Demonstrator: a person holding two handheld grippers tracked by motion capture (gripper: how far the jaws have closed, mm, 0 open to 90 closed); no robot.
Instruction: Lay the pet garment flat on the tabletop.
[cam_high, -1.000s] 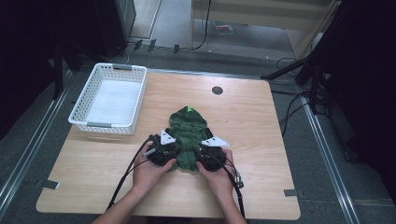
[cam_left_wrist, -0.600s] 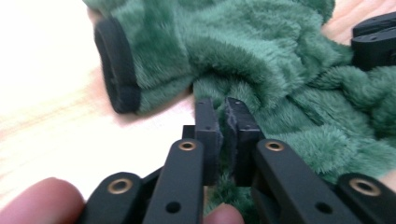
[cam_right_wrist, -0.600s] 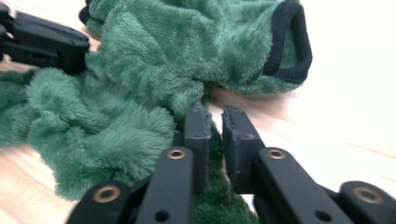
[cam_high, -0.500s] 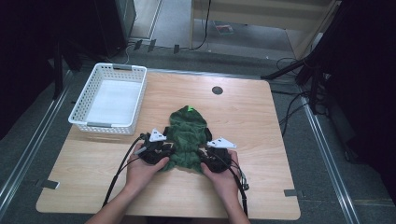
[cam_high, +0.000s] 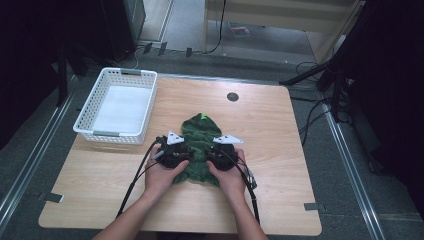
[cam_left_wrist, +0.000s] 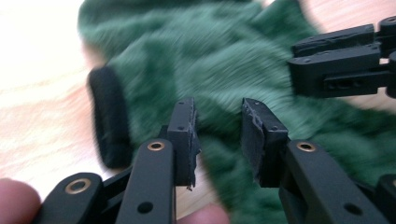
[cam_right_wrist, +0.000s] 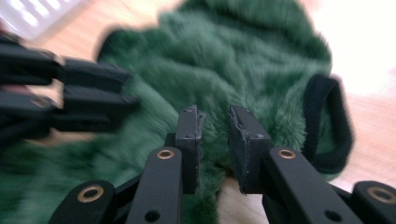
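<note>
A fuzzy dark green garment (cam_high: 200, 131) lies flat in the middle of the wooden table (cam_high: 285, 135), with a light green tag at its far end. My left gripper (cam_high: 182, 153) rests on its near left part and my right gripper (cam_high: 215, 153) on its near right part. In the left gripper view the left gripper (cam_left_wrist: 218, 105) hovers over the garment (cam_left_wrist: 224, 56) with a gap between its jaws, a black cuff (cam_left_wrist: 109, 121) to its left. The right gripper (cam_right_wrist: 215, 112) is narrowly parted over the garment (cam_right_wrist: 243, 56), beside another black cuff (cam_right_wrist: 327, 121).
A white slatted basket (cam_high: 115, 134) stands at the table's back left corner. A round dark cable hole (cam_high: 232, 96) sits near the far edge. Cables trail from both grippers toward the near edge. Bare wood lies right of the garment.
Both hands have shifted slightly forward and drawn the grippers closer together on the garment's near part. The garment itself lies where it did.
</note>
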